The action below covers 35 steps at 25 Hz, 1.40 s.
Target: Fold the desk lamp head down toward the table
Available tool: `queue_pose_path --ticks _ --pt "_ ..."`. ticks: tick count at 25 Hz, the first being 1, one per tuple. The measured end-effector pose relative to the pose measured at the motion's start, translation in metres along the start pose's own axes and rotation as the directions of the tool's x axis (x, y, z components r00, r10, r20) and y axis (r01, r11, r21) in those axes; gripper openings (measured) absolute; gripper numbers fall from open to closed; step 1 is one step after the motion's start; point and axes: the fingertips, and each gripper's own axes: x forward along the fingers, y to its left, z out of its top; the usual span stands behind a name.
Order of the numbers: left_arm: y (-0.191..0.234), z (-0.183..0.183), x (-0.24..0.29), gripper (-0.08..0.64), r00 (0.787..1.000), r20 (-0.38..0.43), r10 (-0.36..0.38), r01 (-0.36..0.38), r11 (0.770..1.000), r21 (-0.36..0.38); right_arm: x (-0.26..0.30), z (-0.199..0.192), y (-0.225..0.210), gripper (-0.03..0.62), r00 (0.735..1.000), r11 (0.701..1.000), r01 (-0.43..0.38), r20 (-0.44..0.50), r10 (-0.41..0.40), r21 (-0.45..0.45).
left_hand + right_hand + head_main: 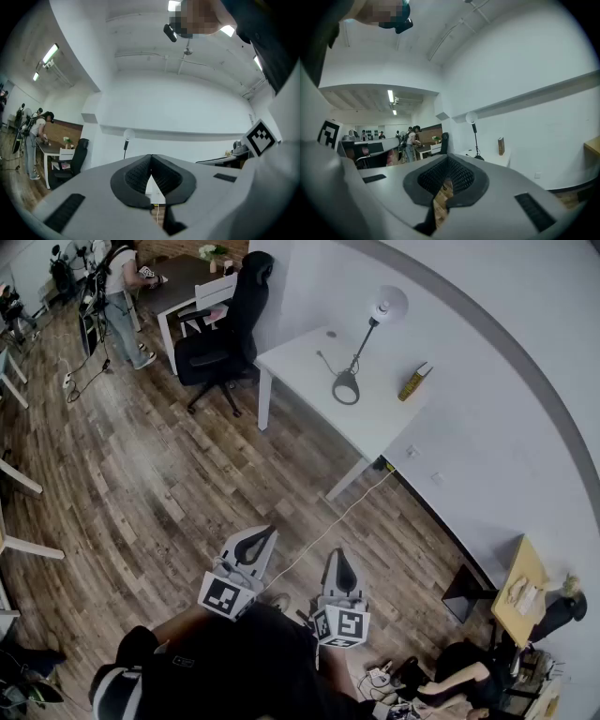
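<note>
While level, left claw (268, 533), right claw (339, 557)

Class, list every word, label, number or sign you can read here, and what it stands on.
No text can be read.
The left gripper and right gripper bear only square black-and-white patterns, no letters.
The book on the white table: spine too small to read.

Desk lamp (387, 306) on table (300, 357), book (413, 382) just right, office chair (230, 324) left of table.
</note>
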Motion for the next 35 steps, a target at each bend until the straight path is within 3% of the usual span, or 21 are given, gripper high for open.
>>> queue_pose_path --ticks 15,27,29,31,35 --pt "-0.001 -0.005 0.002 0.026 1.000 -0.013 0.002 -0.002 1.000 -0.027 -0.003 -0.002 0.001 0.012 1.000 1.000 -0.001 -0.019 0.000 -0.008" --pt "-0.001 -0.004 0.006 0.028 1.000 -0.003 0.003 -0.003 1.000 -0.010 0.003 0.003 -0.003 0.014 1.000 1.000 0.002 0.022 -0.002 -0.003" --pt "0.000 -0.004 0.004 0.050 1.000 -0.001 0.003 -0.003 1.000 -0.022 0.003 0.005 -0.001 0.042 1.000 1.000 0.002 0.023 -0.002 -0.004" --pt "0.000 -0.004 0.005 0.148 1.000 -0.003 0.001 -0.001 1.000 -0.030 0.003 0.005 0.000 0.116 1.000 1.000 -0.008 0.023 0.008 -0.004" --pt "-0.002 -0.012 0.004 0.160 0.999 -0.031 -0.014 0.014 1.000 0.004 0.002 0.003 0.000 0.153 1.000 1.000 -0.016 0.018 0.016 -0.002"
